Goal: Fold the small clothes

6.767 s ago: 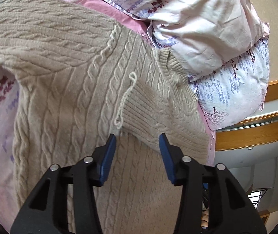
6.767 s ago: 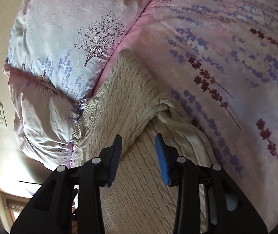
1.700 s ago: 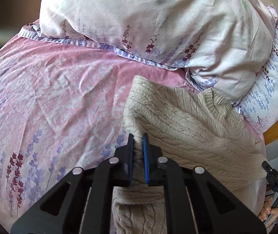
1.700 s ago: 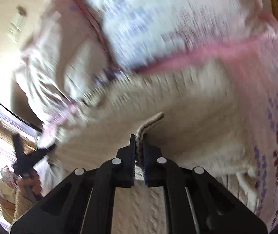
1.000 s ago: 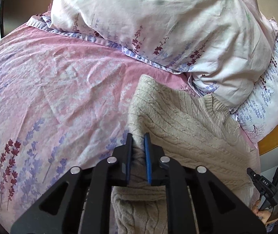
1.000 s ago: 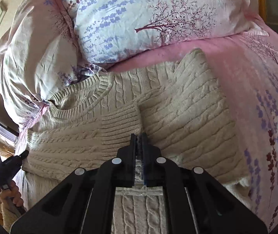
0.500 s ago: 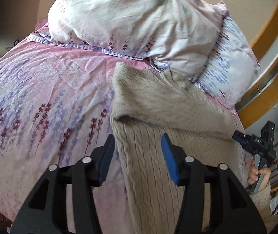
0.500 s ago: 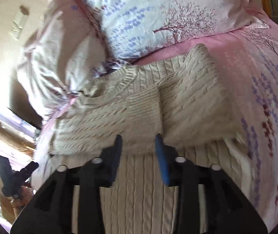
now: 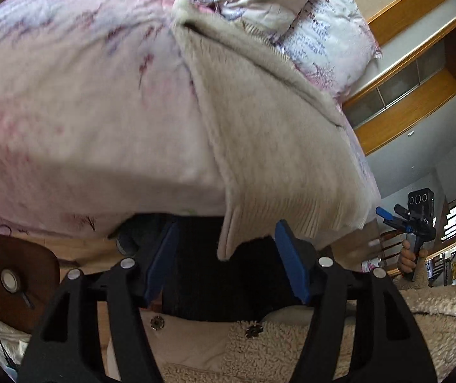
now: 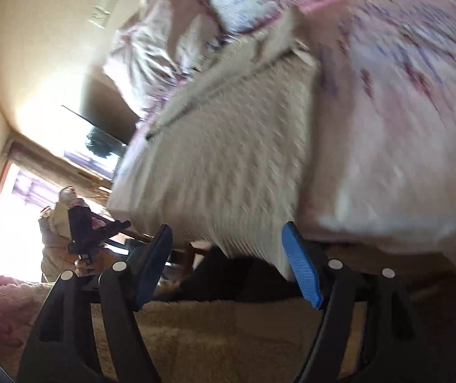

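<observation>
Both grippers have pulled back off the bed since half a second ago and now sit low at its near edge, viewed from below the mattress line; both views are motion-blurred. The left gripper has its blue fingers spread wide, released, with nothing between them. The right gripper is the same, fingers apart and grasping nothing. The beige knitted sweater lies on the pink flowered bed cover, sleeves folded in on its upper part, collar end toward the pillows. Its ribbed hem hangs a little over the bed's near edge, just beyond the left fingers, one corner drooping between them but not touching. In the right view the sweater hem sits just past the fingertips, contact unclear through blur. The right gripper shows at the far right of the left view, held in a hand. A fleecy cream jacket with snap buttons fills the bottom of the left view. A wooden headboard stands behind the pillows.
</observation>
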A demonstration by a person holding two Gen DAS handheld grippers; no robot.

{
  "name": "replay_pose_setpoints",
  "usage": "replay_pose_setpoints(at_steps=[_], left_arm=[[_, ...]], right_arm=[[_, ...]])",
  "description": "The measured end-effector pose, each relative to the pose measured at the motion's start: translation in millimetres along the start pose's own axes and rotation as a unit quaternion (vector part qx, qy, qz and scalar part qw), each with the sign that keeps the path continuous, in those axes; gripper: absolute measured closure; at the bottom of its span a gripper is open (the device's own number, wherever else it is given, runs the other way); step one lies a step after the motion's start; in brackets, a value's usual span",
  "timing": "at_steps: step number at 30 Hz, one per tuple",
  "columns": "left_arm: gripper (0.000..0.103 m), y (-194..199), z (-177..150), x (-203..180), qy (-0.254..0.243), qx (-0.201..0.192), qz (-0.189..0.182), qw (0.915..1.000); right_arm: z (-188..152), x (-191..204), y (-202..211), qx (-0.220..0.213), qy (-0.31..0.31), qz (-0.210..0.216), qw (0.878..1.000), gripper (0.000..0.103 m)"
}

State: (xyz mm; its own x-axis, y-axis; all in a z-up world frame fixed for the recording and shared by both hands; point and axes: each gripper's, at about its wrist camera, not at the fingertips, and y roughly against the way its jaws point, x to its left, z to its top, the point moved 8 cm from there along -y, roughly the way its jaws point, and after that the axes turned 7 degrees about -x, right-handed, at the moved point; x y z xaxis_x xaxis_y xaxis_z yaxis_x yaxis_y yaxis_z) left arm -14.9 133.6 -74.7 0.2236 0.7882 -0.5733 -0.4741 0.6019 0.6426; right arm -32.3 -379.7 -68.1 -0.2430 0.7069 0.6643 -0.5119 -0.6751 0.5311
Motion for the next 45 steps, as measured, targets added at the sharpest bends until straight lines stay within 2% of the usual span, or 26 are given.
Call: replay_pose_setpoints(at_steps=[3, 10, 13, 15, 16, 18, 19, 21, 25, 29, 34, 37, 40, 43, 45], left_arm=[[0.040, -15.3, -10.1, 5.8, 0.012, 0.019, -0.004, 0.9997], [0.042, -28.3, -14.4, -3.0, 0.030, 0.018, -0.041, 0.9986], [0.054, -35.0, -13.8, -9.2, 0.031, 0.022, -0.049, 0.9981], [0.070, -38.5, -12.7, -10.0, 0.043, 0.023, -0.054, 0.9973], [0.073, -39.8, -12.4, -8.9, 0.052, 0.024, -0.056, 0.9968], [0.089, -41.3, -10.8, -8.1, 0.068, 0.025, -0.061, 0.9955], [0.094, -41.8, -10.6, -8.1, 0.073, 0.027, -0.063, 0.9950], [0.096, -41.2, -9.7, -8.9, 0.080, 0.032, -0.065, 0.9941], [0.097, -24.8, -2.9, -20.4, 0.059, 0.027, -0.065, 0.9958], [0.097, -0.5, 28.3, -32.7, 0.039, -0.016, -0.071, 0.9966], [0.097, 13.5, 78.6, -40.8, 0.011, -0.063, -0.051, 0.9967], [0.097, 12.9, 110.2, -47.2, -0.017, -0.087, -0.021, 0.9959], [0.097, 9.8, 143.7, -47.7, -0.028, -0.111, 0.004, 0.9934], [0.097, 4.2, 181.2, -44.5, -0.022, -0.137, 0.025, 0.9900], [0.097, -2.3, 203.7, -44.0, -0.022, -0.150, 0.039, 0.9877]], right_arm=[[-17.1, -25.7, -8.4, 0.024, -0.039, -0.044, 0.998, 0.030], [-21.9, -33.7, -46.8, 0.030, -0.090, 0.020, 0.995, 0.033], [-21.2, -27.7, -54.1, 0.029, -0.097, 0.051, 0.994, 0.048], [-20.9, -23.5, -54.9, 0.027, -0.096, 0.066, 0.993, 0.060], [-22.3, -21.4, -55.3, 0.027, -0.094, 0.070, 0.993, 0.068], [-23.6, -17.6, -57.4, 0.029, -0.089, 0.074, 0.993, 0.081], [-25.4, -15.0, -56.5, 0.032, -0.084, 0.077, 0.993, 0.091], [-26.0, -10.2, -53.9, 0.030, -0.074, 0.081, 0.994, 0.094], [-17.2, 10.2, -38.9, 0.013, -0.034, 0.089, 0.995, 0.096], [4.1, 31.7, -24.0, -0.017, 0.014, 0.088, 0.996, 0.096], [50.7, 52.6, -7.8, -0.107, 0.062, 0.062, 0.990, 0.097], [77.7, 62.6, -5.3, -0.158, 0.098, 0.013, 0.982, 0.097], [105.0, 70.8, -10.6, -0.197, 0.135, -0.039, 0.970, 0.097], [137.3, 75.5, -18.0, -0.232, 0.172, -0.092, 0.953, 0.097], [156.8, 78.7, -24.5, -0.246, 0.187, -0.111, 0.945, 0.097]])
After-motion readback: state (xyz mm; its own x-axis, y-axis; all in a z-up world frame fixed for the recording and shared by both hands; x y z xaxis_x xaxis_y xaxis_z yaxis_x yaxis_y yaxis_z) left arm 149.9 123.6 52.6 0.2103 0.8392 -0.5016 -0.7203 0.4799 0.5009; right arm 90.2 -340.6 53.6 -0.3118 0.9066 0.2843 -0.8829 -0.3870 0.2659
